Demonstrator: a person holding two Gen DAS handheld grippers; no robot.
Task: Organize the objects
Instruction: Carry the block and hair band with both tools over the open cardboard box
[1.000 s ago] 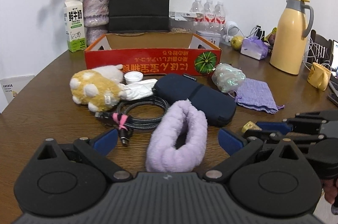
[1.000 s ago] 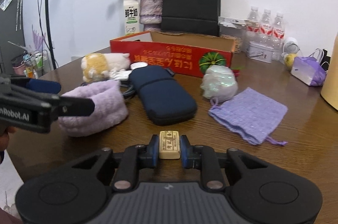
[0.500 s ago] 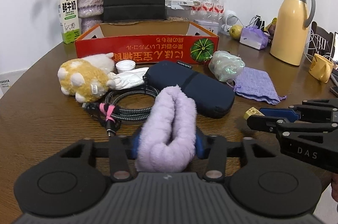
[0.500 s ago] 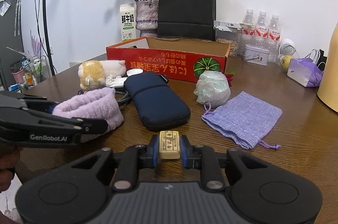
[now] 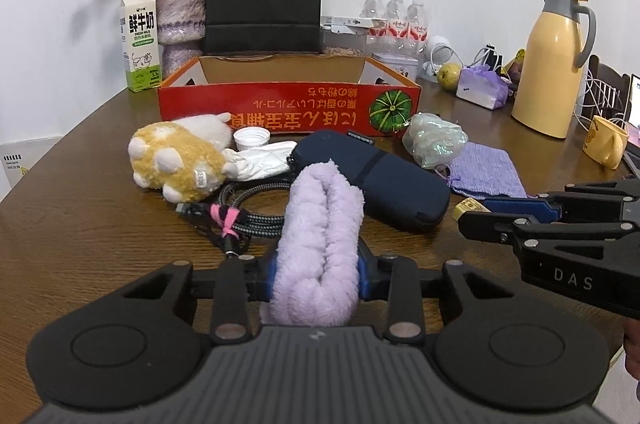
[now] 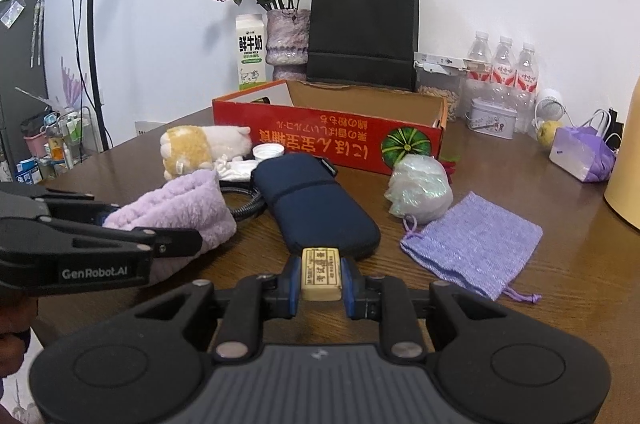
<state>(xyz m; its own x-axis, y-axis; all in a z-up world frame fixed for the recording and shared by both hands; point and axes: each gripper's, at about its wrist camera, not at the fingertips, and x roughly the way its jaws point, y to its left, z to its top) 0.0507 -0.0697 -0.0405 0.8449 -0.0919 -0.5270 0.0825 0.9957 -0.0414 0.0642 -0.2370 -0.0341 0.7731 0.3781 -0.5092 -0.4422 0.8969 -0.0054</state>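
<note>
Left wrist view: the left hand-held gripper [image 5: 318, 270], wide apart a second ago, has clenched on the fluffy lilac headband [image 5: 322, 224], so it can now go to the red box [image 5: 288, 104]. The right hand-held gripper [image 6: 321, 276] keeps grasping a small cream tile [image 6: 321, 274]. Readable: "GenRobot.AI", "DAS", and "FRESH MILK" on the carton [image 5: 139, 46].

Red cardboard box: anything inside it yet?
The red cardboard box shows only bare brown inner walls and no item above the rim. Its floor is hidden behind the front wall in both views, so something flat lying there cannot be ruled out.
</note>
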